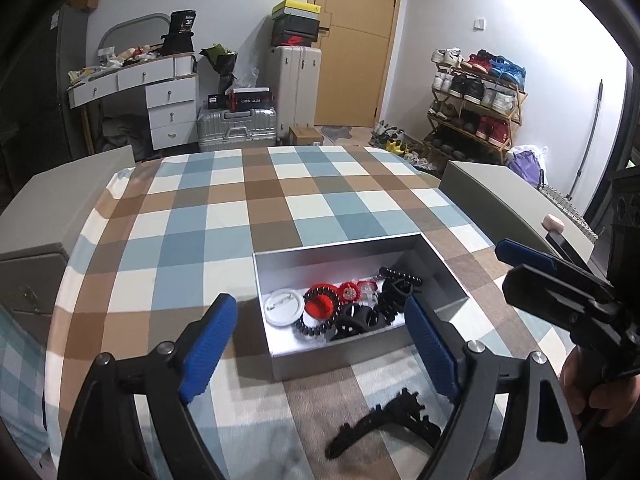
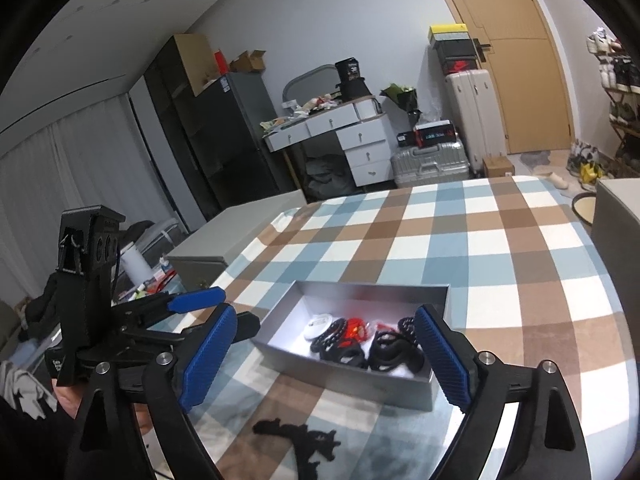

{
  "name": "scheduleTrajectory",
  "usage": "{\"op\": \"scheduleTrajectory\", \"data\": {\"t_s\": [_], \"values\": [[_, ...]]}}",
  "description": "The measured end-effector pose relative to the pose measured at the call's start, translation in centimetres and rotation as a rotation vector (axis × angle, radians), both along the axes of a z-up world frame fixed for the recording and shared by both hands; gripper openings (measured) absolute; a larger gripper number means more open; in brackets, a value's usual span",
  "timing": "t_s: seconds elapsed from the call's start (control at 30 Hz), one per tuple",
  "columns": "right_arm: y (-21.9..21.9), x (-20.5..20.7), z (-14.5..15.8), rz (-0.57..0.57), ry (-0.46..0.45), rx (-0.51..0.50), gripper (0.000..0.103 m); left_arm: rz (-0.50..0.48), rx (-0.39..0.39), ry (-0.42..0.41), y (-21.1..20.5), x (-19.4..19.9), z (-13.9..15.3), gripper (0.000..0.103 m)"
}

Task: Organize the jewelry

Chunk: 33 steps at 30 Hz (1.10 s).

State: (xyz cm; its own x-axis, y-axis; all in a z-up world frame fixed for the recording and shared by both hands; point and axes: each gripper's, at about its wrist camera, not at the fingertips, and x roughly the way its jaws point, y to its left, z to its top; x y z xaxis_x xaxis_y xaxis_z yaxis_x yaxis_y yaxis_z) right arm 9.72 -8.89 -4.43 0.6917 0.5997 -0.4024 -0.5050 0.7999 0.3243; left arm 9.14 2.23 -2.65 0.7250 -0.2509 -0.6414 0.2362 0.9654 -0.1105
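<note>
A grey open box (image 1: 280,264) sits on the checked tablecloth and holds a white badge (image 1: 282,307), a red knitted piece (image 1: 322,305), black hair claws (image 1: 394,294) and coil ties. It also shows in the right wrist view (image 2: 360,384). A black hair claw (image 1: 384,420) lies on the cloth in front of the box, also in the right wrist view (image 2: 300,436). My left gripper (image 1: 320,348) is open and empty above that claw. My right gripper (image 2: 324,360) is open and empty, just before the box.
Grey chair backs stand at the table's left (image 1: 60,204) and right (image 1: 500,196). The checked cloth (image 1: 280,192) stretches behind the box. Beyond are suitcases (image 1: 236,126), a white drawer desk (image 1: 168,96), a shoe rack (image 1: 472,104) and a door.
</note>
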Motion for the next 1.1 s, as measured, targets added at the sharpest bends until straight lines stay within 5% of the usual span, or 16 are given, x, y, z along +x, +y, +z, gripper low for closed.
{"op": "scheduleTrajectory", "data": {"t_s": [0.37,0.77,1.1], "values": [[0.6,-3.8,-1.4,0.042,-0.016,-0.061,0.097,0.062,0.040,0.006,0.5,-3.3,-2.2,0.083],[2.2,-6.0,-6.0,0.094,0.068,-0.187,0.097,0.152,0.059,0.066,2.0,-6.2,-4.4,0.086],[3.7,-6.1,-8.8,0.130,0.114,-0.245,0.090,0.215,0.054,0.105,3.6,-7.0,-5.7,0.087]]}}
